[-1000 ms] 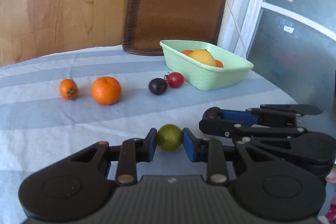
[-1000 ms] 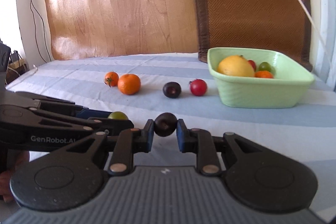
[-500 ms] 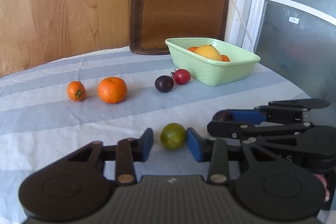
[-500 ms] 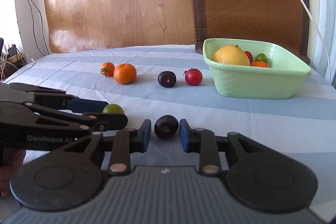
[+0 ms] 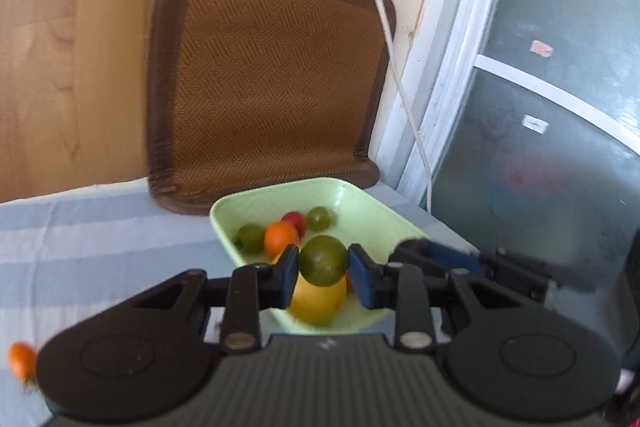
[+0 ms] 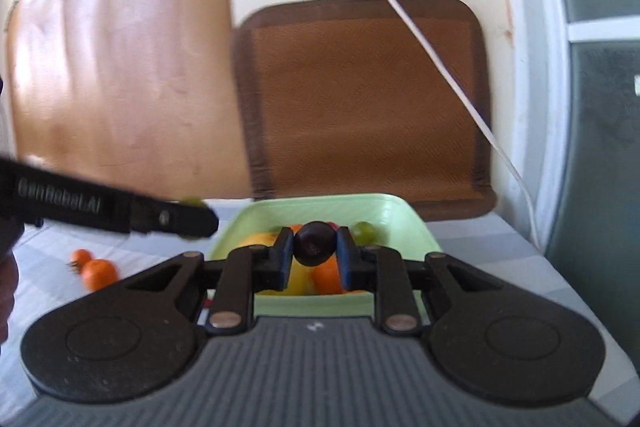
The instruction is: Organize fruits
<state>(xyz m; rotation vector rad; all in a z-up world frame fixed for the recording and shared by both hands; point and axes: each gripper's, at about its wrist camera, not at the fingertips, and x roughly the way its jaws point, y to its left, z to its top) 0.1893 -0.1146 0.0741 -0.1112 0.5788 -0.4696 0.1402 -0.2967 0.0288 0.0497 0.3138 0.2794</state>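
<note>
Presently we are observing the left hand-held gripper (image 5: 323, 274) clenched on a green fruit (image 5: 323, 259), its blue pads pressing both sides. We are seeing that fruit held in the air above the near end of the green tub (image 5: 360, 205), over a large yellow fruit (image 5: 320, 301) lying inside. Further back in the tub we are noting two more green fruits, an orange fruit (image 5: 280, 237) and a red one (image 5: 294, 219).

We are finding the right hand-held gripper (image 6: 313, 258) likewise clenched, gripping a dark plum (image 6: 314, 243) between its pads. The plum is hanging over the near rim of the tub (image 6: 320, 203), with the yellow fruit (image 6: 262, 241) and an orange one below and behind it.

In the right wrist view the left hand-held gripper is reaching in from the left edge, its tip level with the tub's left corner. Both views are blurring noticeably.

On the striped bench (image 6: 480, 247), to the left of the tub, we are recording two orange fruits (image 6: 94, 269) lying close together, well apart from the tub. A brown woven mat (image 5: 272, 83) is leaning against the wall behind the tub, and a white cable (image 5: 400, 75) is hanging down across it.
</note>
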